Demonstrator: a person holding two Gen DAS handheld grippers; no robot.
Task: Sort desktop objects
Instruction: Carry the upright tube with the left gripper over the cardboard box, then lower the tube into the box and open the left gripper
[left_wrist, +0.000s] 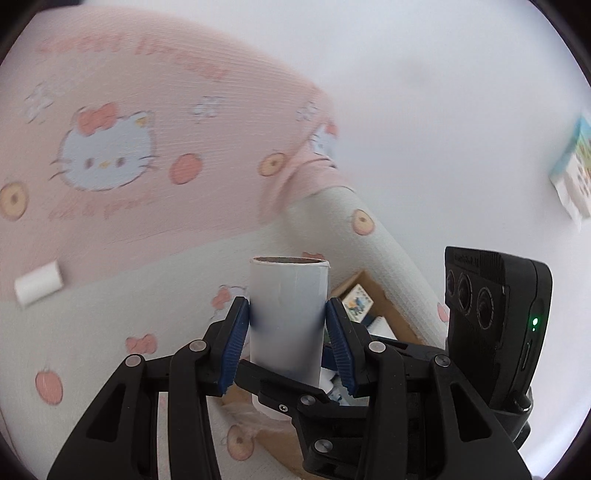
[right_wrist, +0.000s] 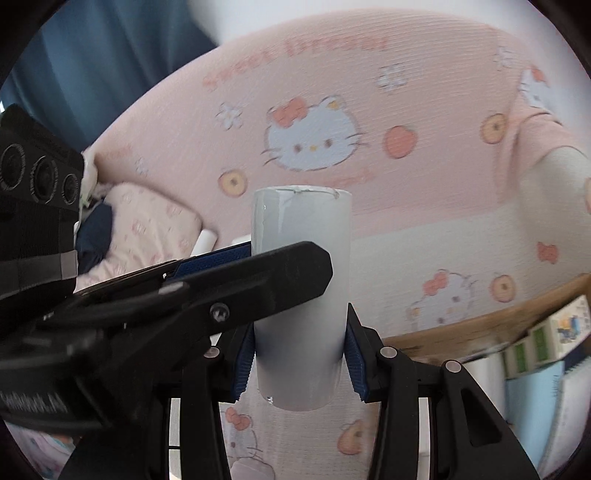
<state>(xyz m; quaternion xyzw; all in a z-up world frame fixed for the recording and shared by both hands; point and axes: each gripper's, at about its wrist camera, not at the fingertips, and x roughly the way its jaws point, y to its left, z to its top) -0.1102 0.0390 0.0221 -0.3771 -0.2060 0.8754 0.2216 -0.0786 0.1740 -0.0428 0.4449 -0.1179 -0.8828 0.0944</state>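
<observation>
Both grippers are on the same white roll. Left gripper (left_wrist: 289, 332): blue pads (left_wrist: 233, 343) pressed against both sides of the white roll (left_wrist: 289, 317), jaws clamped on it, roll upright between the fingers with its brown cardboard core showing at the top rim. Right gripper (right_wrist: 300, 360): blue pads (right_wrist: 355, 363) also squeezed onto the white roll (right_wrist: 301, 295) low on its body, jaws clamped. In the right wrist view the left gripper (right_wrist: 258, 275) crosses in from the left edge and grips the roll higher up, above the right one's pads. Roll is held up in the air in front of the pink Hello Kitty bedding (left_wrist: 110, 147), not resting on anything I can see. Below and behind it sits a cardboard box (left_wrist: 384, 306) with small printed cartons and paper items inside; in the right wrist view the same cardboard box (right_wrist: 443, 334) runs along the lower right edge with green-and-white cartons (right_wrist: 543, 338) in it. A second small white roll (left_wrist: 37, 284) lies on the bedding near the left edge of the left wrist view. A printed carton (left_wrist: 576, 170) shows at the right edge against the white wall. Background is motion-blurred.
</observation>
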